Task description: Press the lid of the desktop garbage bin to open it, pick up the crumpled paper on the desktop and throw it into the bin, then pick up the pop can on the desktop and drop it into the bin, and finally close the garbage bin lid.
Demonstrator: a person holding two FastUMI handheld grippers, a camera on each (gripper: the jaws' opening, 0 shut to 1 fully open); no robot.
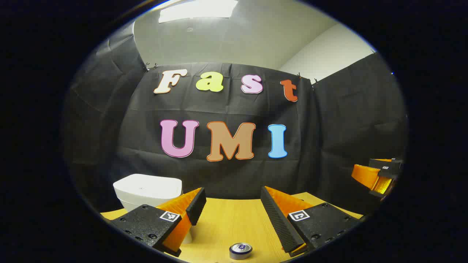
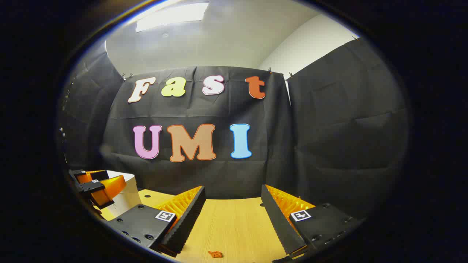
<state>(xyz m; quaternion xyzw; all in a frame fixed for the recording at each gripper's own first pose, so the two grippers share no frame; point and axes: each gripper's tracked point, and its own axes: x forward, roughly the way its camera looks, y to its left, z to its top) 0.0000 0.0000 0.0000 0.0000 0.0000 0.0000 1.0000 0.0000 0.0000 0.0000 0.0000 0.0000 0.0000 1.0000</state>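
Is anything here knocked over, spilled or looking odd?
Nothing stands out. The pop can stands upright on the table, the bin has its lid down, and a small crumpled scrap lies on the wood.

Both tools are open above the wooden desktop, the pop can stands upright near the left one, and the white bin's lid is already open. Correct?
Not quite: the bin has its lid closed, as the left gripper view shows. Both tools, left and right, are open, and the pop can stands upright.
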